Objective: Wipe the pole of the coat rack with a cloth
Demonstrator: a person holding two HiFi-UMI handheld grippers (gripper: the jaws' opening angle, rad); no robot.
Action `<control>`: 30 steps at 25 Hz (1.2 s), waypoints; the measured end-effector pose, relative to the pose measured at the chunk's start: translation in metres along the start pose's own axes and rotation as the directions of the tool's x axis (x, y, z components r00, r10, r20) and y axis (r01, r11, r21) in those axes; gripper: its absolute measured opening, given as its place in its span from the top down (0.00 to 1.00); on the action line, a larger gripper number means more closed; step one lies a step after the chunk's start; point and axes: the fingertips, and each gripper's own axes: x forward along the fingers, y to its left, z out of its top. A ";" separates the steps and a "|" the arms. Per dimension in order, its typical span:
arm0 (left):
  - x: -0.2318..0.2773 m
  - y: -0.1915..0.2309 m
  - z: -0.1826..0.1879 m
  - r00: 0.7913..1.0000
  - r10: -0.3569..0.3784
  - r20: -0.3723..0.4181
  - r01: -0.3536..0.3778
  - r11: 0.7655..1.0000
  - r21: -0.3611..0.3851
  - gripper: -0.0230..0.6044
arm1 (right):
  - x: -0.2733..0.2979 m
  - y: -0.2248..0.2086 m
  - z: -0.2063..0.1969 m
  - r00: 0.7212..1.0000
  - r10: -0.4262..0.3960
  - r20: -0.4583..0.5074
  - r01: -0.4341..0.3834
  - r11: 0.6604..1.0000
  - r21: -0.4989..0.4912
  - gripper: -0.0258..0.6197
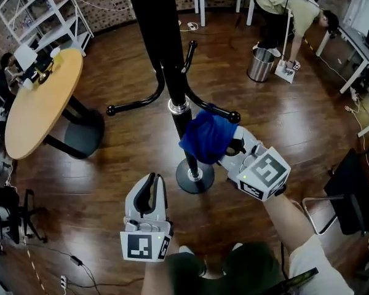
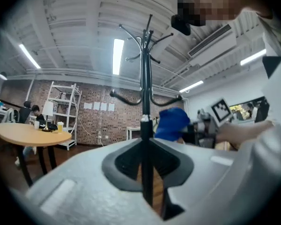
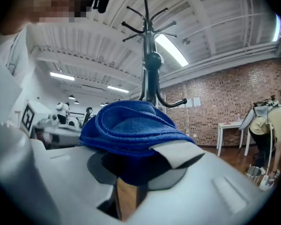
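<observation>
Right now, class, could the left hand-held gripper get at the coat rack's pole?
Probably yes: the left hand-held gripper points at the pole, nothing stands between, and the cloth is on its right side.

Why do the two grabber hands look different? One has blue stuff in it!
The right gripper is shut on a blue cloth; the left gripper has its jaws together on nothing. The right gripper is up at the coat rack pole; the left gripper sits back, apart from it. Both are white two-jaw grippers.
</observation>
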 end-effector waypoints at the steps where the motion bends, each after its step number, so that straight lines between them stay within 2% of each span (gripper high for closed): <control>1: 0.001 0.003 -0.022 1.000 -0.003 -0.008 0.003 1.000 0.008 0.91 | 0.009 -0.007 0.000 1.000 0.013 0.012 -0.013 1.000 0.001 0.80; 4: 0.004 0.006 -0.083 1.000 -0.012 -0.018 0.012 1.000 0.007 0.91 | 0.034 -0.010 -0.036 0.995 0.097 -0.036 -0.098 0.995 -0.008 0.80; 5: 0.004 0.006 -0.103 1.000 -0.010 -0.016 0.010 1.000 0.007 0.91 | 0.037 -0.010 -0.064 0.993 0.106 -0.051 -0.107 0.994 -0.015 0.80; 7: 0.003 0.008 -0.143 1.000 -0.004 -0.011 0.004 1.000 0.011 0.91 | 0.038 -0.011 -0.146 0.993 0.096 -0.075 -0.096 0.995 0.005 0.80; 9: 0.003 0.014 -0.184 1.000 0.002 -0.005 -0.001 1.000 0.018 0.91 | 0.037 -0.010 -0.261 0.990 0.074 -0.117 -0.067 0.996 0.061 0.80; 11: 0.006 0.020 -0.223 1.000 -0.012 -0.009 0.013 0.999 0.036 0.91 | 0.036 -0.005 -0.410 0.975 0.087 -0.204 -0.055 0.986 0.159 0.80; 12: 0.008 0.021 -0.240 1.000 -0.028 -0.014 0.029 0.998 0.049 0.91 | 0.034 -0.001 -0.492 0.958 0.099 -0.270 -0.045 0.979 0.201 0.80; 14: 0.011 0.023 -0.269 0.999 -0.049 -0.015 0.050 0.996 0.070 0.88 | 0.030 0.009 -0.645 0.906 0.107 -0.410 -0.006 0.970 0.241 0.80; 16: 0.017 0.034 -0.290 0.999 -0.021 -0.032 0.024 0.996 0.081 0.88 | 0.034 0.016 -0.751 0.862 0.110 -0.494 0.041 0.958 0.285 0.80; 18: 0.020 0.047 -0.307 0.995 0.034 -0.089 -0.022 0.991 0.129 0.88 | 0.040 0.023 -0.821 0.820 0.112 -0.561 0.096 0.939 0.329 0.80; 20: 0.025 0.052 -0.311 0.991 0.076 -0.108 -0.059 0.987 0.148 0.88 | 0.038 0.023 -0.868 0.776 0.096 -0.624 0.127 0.944 0.305 0.80; 21: 0.031 0.051 -0.308 0.992 0.078 -0.097 -0.066 0.990 0.127 0.88 | 0.038 0.018 -0.879 0.771 0.071 -0.633 0.140 0.950 0.278 0.80; 23: 0.040 0.040 -0.303 0.997 0.038 -0.074 -0.032 0.997 0.076 0.88 | 0.045 0.006 -0.880 0.787 -0.006 -0.617 0.160 0.968 0.195 0.81; 25: 0.043 0.026 -0.309 0.996 -0.025 -0.083 0.030 0.998 0.057 0.88 | 0.055 0.008 -0.873 0.801 -0.063 -0.595 0.145 0.985 0.090 0.82; 28: 0.036 0.028 -0.326 0.992 -0.037 -0.123 0.043 0.998 0.049 0.88 | 0.055 0.022 -0.882 0.805 -0.075 -0.589 0.144 0.987 0.071 0.81; 30: 0.033 0.036 -0.325 0.994 -0.022 -0.107 0.026 0.999 0.043 0.88 | 0.058 0.018 -0.884 0.813 -0.079 -0.577 0.143 0.987 0.067 0.81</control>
